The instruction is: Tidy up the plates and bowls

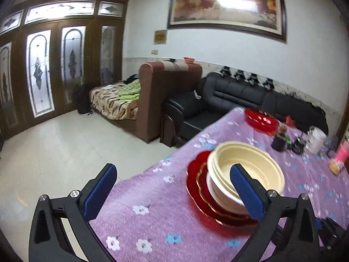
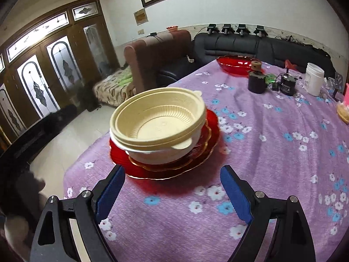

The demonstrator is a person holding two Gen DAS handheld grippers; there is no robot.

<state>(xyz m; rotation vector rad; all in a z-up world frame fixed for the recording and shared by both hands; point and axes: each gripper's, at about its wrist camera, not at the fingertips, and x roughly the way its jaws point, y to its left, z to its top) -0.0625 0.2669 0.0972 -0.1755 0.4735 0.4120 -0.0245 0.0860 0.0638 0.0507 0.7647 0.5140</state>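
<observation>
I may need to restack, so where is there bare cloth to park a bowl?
Bare tablecloth spreads right of the stacked bowls on red plates, and ahead towards the red dish. The far right is crowded around the white jar and dark cup.

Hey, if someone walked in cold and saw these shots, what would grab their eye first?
The cream bowls, nested and sitting on stacked red plates near the edge of the purple flowered tablecloth. Behind them, a red dish sits at the table's far end. Both tools, left and right, are open and empty.
</observation>
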